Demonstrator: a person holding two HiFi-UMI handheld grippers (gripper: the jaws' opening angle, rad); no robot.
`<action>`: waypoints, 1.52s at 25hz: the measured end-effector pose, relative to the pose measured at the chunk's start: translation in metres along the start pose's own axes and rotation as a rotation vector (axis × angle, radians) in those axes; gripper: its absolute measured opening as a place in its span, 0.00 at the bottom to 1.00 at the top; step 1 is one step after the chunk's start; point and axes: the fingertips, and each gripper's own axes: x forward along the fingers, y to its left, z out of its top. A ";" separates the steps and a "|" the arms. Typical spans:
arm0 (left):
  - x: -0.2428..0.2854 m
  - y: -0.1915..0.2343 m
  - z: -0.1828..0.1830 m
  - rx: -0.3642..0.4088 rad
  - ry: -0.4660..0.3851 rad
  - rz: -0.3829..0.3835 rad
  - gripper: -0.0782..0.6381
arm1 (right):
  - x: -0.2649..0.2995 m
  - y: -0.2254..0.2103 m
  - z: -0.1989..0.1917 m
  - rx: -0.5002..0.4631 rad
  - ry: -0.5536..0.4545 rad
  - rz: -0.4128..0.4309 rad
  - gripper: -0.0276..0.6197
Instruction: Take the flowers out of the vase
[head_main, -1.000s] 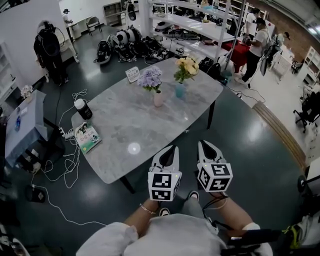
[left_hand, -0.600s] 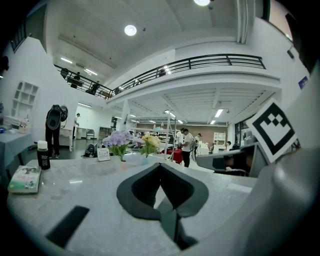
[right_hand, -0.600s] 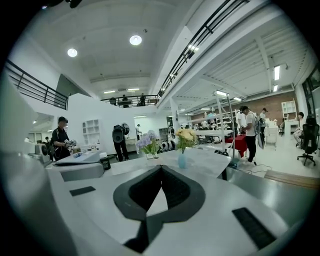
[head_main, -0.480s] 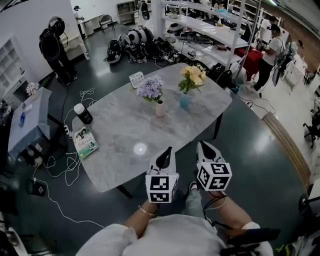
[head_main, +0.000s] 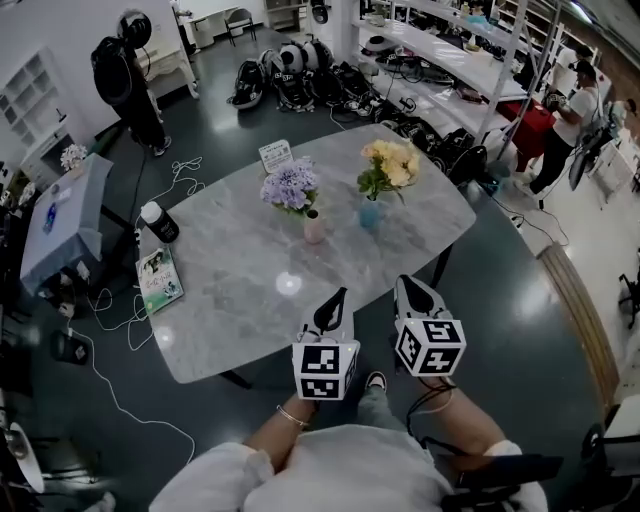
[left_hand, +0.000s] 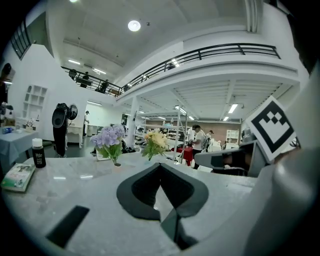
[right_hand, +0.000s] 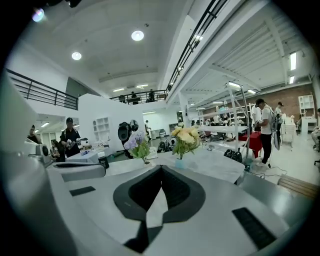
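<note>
Both closed, empty: left hand-held gripper (head_main: 338, 300), right hand-held gripper (head_main: 408, 288) | purple flower bunch (head_main: 290, 187) in pink vase (head_main: 314, 229): likely light, floppy; pinch stems.

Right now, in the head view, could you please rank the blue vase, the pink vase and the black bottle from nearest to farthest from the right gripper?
From the right gripper:
1. blue vase, just ahead and slightly to the left.
2. pink vase, ahead and further left.
3. black bottle, far off to the left.
</note>
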 end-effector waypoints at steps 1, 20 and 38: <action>0.008 -0.003 0.000 -0.001 0.003 0.003 0.11 | 0.004 -0.007 0.001 -0.001 0.003 0.006 0.05; 0.110 -0.022 0.010 -0.019 0.037 0.176 0.11 | 0.084 -0.091 0.018 0.019 0.063 0.174 0.05; 0.153 -0.006 0.009 -0.002 0.073 0.191 0.11 | 0.130 -0.112 0.020 0.071 0.082 0.197 0.05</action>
